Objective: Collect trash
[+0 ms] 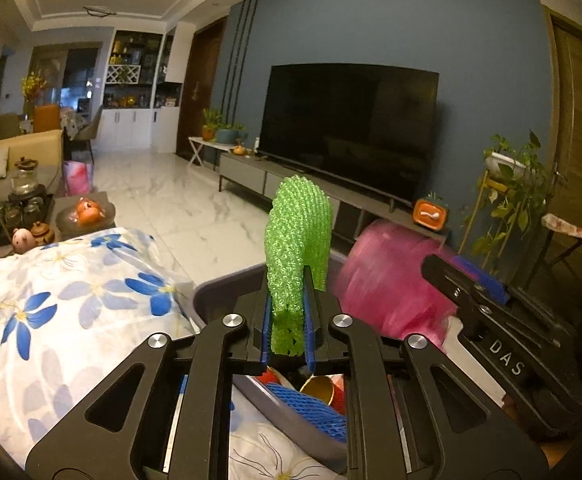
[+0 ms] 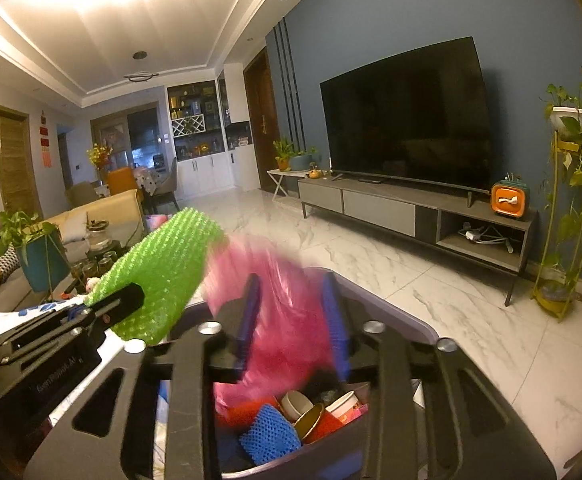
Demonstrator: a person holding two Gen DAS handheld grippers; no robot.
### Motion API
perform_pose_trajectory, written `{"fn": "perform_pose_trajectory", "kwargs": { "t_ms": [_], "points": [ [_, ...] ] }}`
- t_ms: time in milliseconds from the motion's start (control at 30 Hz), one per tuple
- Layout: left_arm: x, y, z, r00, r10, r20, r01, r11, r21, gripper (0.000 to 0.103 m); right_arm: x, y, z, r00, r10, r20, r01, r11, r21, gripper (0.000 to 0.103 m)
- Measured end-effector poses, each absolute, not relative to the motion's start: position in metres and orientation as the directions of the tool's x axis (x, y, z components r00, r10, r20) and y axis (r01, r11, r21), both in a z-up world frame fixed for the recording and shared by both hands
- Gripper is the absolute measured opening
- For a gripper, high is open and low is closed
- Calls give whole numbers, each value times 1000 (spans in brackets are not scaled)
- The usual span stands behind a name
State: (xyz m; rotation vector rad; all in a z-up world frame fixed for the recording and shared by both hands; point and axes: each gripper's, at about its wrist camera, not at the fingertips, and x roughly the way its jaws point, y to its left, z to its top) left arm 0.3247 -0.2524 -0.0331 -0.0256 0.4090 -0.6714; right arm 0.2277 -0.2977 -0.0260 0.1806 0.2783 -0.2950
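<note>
My left gripper [image 1: 288, 320] is shut on a green foam net sleeve [image 1: 297, 240], held upright above the grey trash bin [image 1: 219, 292]. It also shows in the right wrist view [image 2: 159, 276] at the left. My right gripper [image 2: 291, 320] has a pink foam net [image 2: 279, 320] between its fingers, blurred by motion, over the bin [image 2: 411, 320]; the fingers stand fairly wide apart. The pink net also shows in the left wrist view [image 1: 387, 284]. Inside the bin lie a blue foam net [image 2: 269, 432], paper cups [image 2: 323, 412] and red scraps.
A flowered cloth [image 1: 71, 312] covers the surface left of the bin. A tea tray with jars [image 1: 27, 204] and fruit [image 1: 89, 212] stands beyond it. A TV [image 1: 347, 128] on a low cabinet [image 2: 411, 212] and a plant stand [image 2: 571, 200] line the blue wall.
</note>
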Motion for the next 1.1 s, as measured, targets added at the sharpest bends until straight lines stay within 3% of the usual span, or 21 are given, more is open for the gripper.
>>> {"fn": "perform_pose_trajectory", "kwargs": {
  "t_ms": [100, 167, 267, 400, 467, 600, 833, 1100],
  "points": [
    [326, -254, -39, 695, -614, -375, 603, 781, -162, 28, 228, -299, -28, 918, -262, -299, 314, 939, 140, 44],
    [328, -253, -42, 693, -615, -377, 597, 782, -178, 43, 227, -300, -29, 916, -266, -301, 320, 936, 146, 47],
    [328, -249, -44, 711, -597, -370, 576, 797, -179, 57, 224, -300, -28, 914, -272, -301, 327, 933, 151, 56],
    [324, -239, -44, 744, -552, -377, 533, 830, -164, 70, 219, -292, -25, 910, -296, -291, 343, 930, 129, 77],
    [319, -229, -43, 772, -515, -373, 496, 855, -153, 82, 217, -287, -23, 907, -308, -286, 351, 930, 110, 85],
    [307, -204, -38, 833, -408, -375, 391, 912, -124, 90, 210, -274, -21, 896, -346, -276, 376, 925, 61, 97],
    [274, -166, -30, 884, -288, -368, 280, 957, -77, 96, 202, -248, -20, 887, -339, -313, 368, 929, 34, 98],
    [231, -129, -23, 904, -237, -356, 229, 971, -67, 97, 179, -221, -17, 892, -324, -315, 351, 936, 30, 98]
  ]
}}
